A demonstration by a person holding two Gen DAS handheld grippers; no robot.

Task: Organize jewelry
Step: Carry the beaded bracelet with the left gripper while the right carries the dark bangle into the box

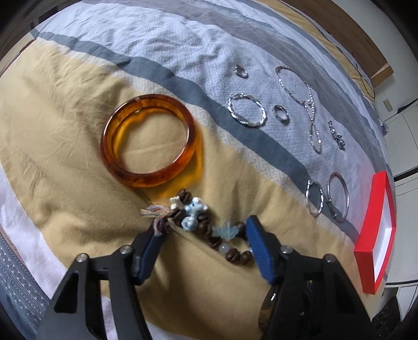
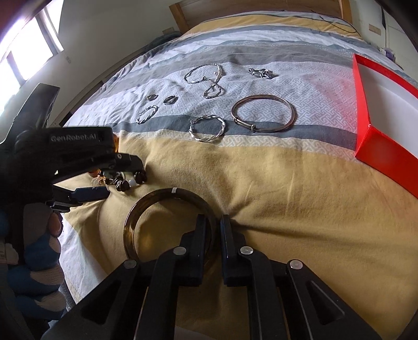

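- A bedspread (image 2: 261,177) covers the bed, banded in tan, grey, white and a pale key-patterned stripe (creased in places).
- A wooden headboard (image 2: 256,10) stands at the far end of the bed.
- A window (image 2: 26,49) glows bright on the wall at the left.
- A dark cable (image 2: 337,24) trails over the far tan band.
- White cabinet fronts (image 1: 405,146) stand beside the bed.

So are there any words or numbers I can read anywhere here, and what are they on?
"GenRobot.AI": on the black body of the left tongs, seen from the right wrist view.
Small white sticker on the dark bangle: too small to read.
Nothing else shows any writing.
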